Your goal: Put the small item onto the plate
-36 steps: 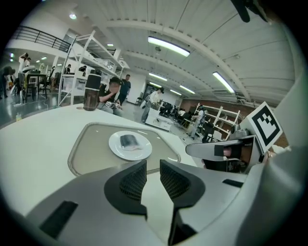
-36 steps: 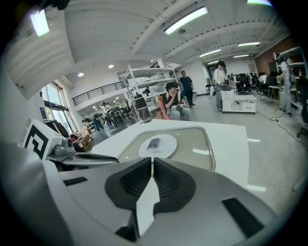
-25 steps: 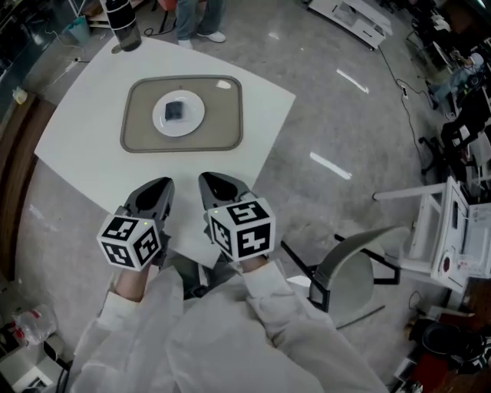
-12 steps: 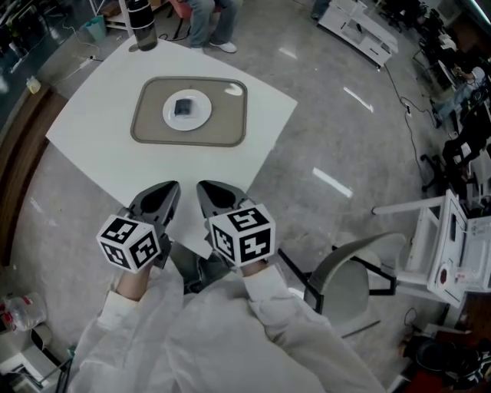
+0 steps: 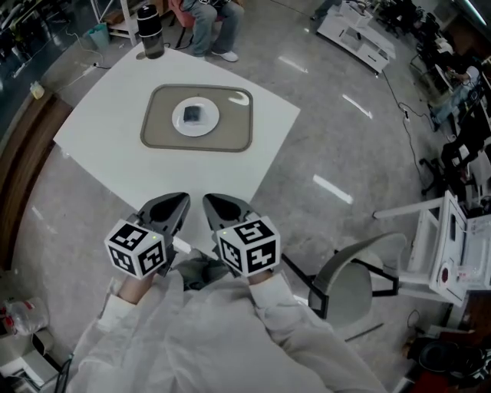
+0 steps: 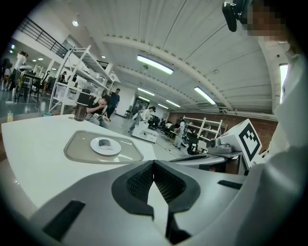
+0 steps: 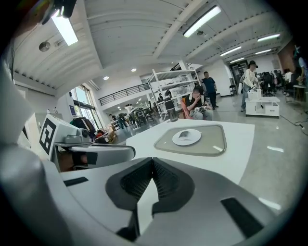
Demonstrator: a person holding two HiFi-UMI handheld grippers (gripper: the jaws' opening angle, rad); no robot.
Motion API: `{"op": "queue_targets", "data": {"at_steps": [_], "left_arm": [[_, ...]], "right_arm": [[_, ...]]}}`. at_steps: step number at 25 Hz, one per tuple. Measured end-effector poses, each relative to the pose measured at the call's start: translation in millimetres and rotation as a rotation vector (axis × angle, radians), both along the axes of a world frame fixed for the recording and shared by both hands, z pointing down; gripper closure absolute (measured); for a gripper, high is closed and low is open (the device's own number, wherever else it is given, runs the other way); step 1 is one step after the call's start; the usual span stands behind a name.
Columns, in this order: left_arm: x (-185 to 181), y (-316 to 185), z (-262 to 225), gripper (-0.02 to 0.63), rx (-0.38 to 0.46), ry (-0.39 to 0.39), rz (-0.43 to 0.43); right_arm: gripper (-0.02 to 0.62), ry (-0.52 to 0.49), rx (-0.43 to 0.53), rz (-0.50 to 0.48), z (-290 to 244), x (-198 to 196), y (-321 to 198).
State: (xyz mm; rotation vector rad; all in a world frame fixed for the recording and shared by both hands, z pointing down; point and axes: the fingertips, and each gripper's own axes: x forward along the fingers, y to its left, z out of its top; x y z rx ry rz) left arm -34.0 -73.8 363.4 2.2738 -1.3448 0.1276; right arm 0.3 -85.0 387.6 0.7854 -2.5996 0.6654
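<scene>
A small dark item (image 5: 194, 115) lies on a white plate (image 5: 207, 123), which rests in a grey tray (image 5: 156, 132) on the white table (image 5: 107, 153). The plate (image 6: 111, 147) and the plate (image 7: 188, 139) show far ahead in both gripper views. My left gripper (image 5: 182, 201) and right gripper (image 5: 208, 201) hang side by side over the table's near edge, well short of the tray. Both are shut with nothing between their pads.
A dark bottle (image 5: 150, 32) stands at the table's far corner. A seated person (image 5: 205, 19) is just beyond the table. A grey chair (image 5: 354, 272) stands on the floor to my right, with white furniture (image 5: 453, 246) past it.
The view has pulled back: table and tray sit farther up and right in the head view. Both grippers dropped slightly toward the table's near edge. Nothing was taken hold of.
</scene>
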Motion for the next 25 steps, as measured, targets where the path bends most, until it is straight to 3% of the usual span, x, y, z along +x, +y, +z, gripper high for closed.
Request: {"op": "queue_targets", "data": {"at_steps": [14,25], "left_arm": [[-2.1,28.0,-3.1,0.597,-0.002,0.026,0.08],[3.8,32.4,-3.5,0.597,-0.002,0.037,0.12]], "right_arm": [[0.58,0.08,0.025,0.001,-2.4,-10.2,20.6],[0.581,0.087,0.054,-0.001,-4.7,-8.9,26.8]]}}
